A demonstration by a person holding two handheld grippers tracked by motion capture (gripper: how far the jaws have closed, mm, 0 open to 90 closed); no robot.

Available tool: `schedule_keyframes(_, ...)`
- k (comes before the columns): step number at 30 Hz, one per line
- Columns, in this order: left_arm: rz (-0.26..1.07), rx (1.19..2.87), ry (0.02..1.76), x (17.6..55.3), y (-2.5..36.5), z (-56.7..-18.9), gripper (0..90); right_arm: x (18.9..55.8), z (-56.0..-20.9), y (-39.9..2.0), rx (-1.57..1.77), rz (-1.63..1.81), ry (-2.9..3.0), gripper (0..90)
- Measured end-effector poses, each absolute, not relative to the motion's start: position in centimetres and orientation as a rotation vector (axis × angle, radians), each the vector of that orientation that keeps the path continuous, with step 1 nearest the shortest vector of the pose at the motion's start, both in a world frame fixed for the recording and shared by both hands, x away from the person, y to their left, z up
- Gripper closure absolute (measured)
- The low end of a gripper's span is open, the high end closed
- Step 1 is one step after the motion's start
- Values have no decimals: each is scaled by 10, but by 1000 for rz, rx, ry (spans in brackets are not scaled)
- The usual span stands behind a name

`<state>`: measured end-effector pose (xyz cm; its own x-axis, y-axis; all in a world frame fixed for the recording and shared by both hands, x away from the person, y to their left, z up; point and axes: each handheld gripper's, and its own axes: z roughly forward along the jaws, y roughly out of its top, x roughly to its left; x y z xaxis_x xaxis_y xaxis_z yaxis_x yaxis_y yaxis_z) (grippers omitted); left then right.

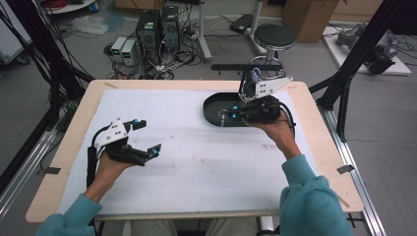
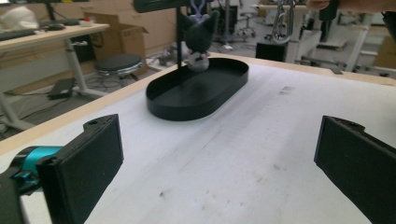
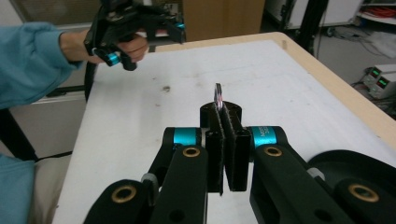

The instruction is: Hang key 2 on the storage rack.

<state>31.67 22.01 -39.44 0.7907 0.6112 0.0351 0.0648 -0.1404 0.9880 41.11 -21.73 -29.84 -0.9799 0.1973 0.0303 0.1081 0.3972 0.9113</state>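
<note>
Your left gripper [image 1: 146, 138] sits low over the left part of the white mat [image 1: 187, 157], jaws spread wide with nothing between them. In the left gripper view both black pads [image 2: 88, 158] frame bare mat, pointing toward the black oval metal tray [image 2: 198, 91].

Your right gripper [image 1: 235, 112] is over that black oval metal tray [image 1: 216, 115] at the far right part of the table, jaws pressed together on a thin flat ring-like metal piece [image 3: 218, 96]. In the right gripper view the piece sticks up just past the closed pad tips, edge-on; can't tell exactly what it is. The pinch point sits above the tray's inside in the high view.

A small dark plush keychain toy [image 2: 198, 39] hangs by its purple clip from the black bar of the stand, dangling just over the tray's far end, stand post rising from the tray. A silver chain [image 2: 282, 21] hangs near your right hand in the left gripper view, well above the table.

Grippers are well apart, left near your edge, right at the tray. Light wooden table edge [image 1: 74, 132] borders the mat.
</note>
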Motion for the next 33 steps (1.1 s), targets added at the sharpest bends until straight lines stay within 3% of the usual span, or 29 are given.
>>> schedule_keyframes(13,593,1562,641,288,257,-433,17,437,-277,-238,400,1582,2507,888)
schedule_keyframes(33,667,1503,678,281,271,-449,17,475,-257,-249,529,1468,2495,887)
